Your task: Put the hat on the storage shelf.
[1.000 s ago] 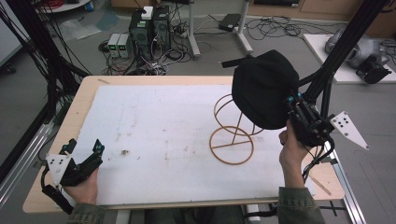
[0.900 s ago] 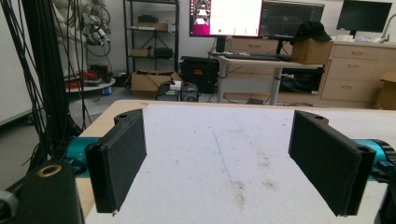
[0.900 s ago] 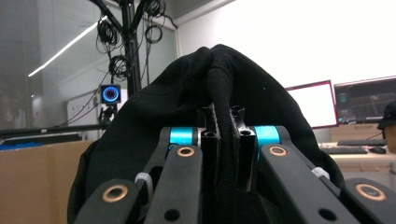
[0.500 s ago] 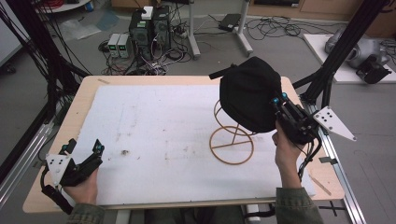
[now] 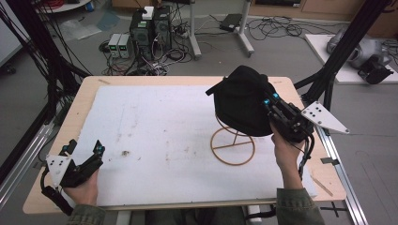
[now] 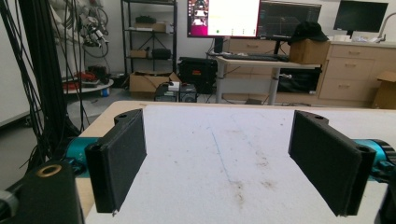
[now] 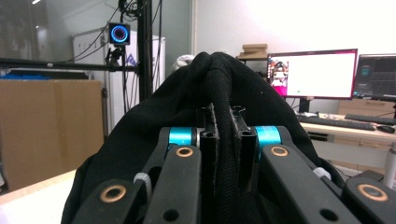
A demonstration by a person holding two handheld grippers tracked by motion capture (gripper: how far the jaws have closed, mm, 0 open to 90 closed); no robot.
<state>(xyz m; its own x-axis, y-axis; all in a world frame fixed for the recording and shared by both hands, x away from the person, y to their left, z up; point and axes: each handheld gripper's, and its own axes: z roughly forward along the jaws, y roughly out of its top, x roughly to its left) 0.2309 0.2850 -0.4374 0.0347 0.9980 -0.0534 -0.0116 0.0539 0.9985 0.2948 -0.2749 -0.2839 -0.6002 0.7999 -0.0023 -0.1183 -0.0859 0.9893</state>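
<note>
A black cap (image 5: pixel 244 101) hangs over the top of a tan wire stand (image 5: pixel 233 146) on the right half of the table. My right gripper (image 5: pixel 273 108) is shut on the cap's rim, which shows as a thick black band pinched between its jaws in the right gripper view, with the cap (image 7: pixel 154 126) bulging beyond. The stand's round base ring rests on the white mat (image 5: pixel 155 122). My left gripper (image 5: pixel 85 146) lies at the near left corner, open, its wide-set pads (image 6: pixel 119 158) with nothing between them.
The table's wooden edge (image 5: pixel 75 110) frames the stained white mat. Black frame poles (image 5: pixel 338 61) rise by the right edge and cables hang at the left. Computer boxes (image 5: pixel 150 26) and cords lie on the floor beyond the far edge.
My right gripper has carried the cap leftward and away from the person, so it now covers the stand's top. The left gripper has kept still.
</note>
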